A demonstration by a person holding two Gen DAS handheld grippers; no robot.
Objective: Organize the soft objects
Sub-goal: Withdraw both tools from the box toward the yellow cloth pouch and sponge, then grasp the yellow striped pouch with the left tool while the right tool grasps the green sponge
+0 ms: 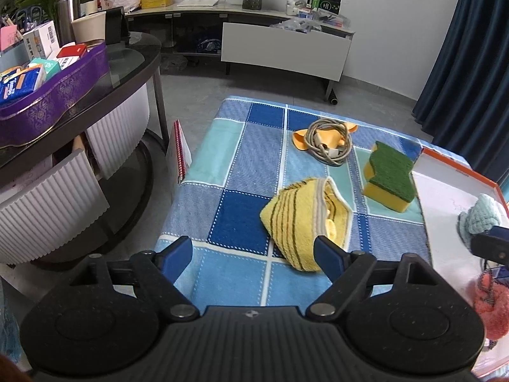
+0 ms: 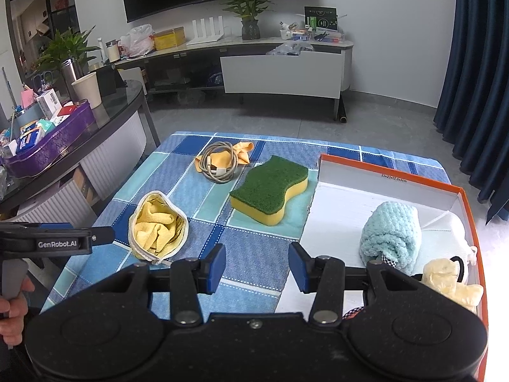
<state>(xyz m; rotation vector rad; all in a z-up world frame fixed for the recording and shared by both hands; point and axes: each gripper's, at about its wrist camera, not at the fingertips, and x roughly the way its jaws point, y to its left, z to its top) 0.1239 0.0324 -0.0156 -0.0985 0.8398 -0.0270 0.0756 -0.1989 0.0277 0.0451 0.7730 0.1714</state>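
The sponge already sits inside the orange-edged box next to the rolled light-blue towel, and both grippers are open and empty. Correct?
Not quite. The sponge lies on the checked cloth, outside the box, as the right wrist view shows. The light-blue towel is in the box, and the left gripper and right gripper are open and empty.

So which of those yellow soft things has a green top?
The sponge, lying on the checked cloth beside the orange-rimmed box. The yellow towel is tucked in a pouch, and the orange-yellow rag lies under a coiled cable.
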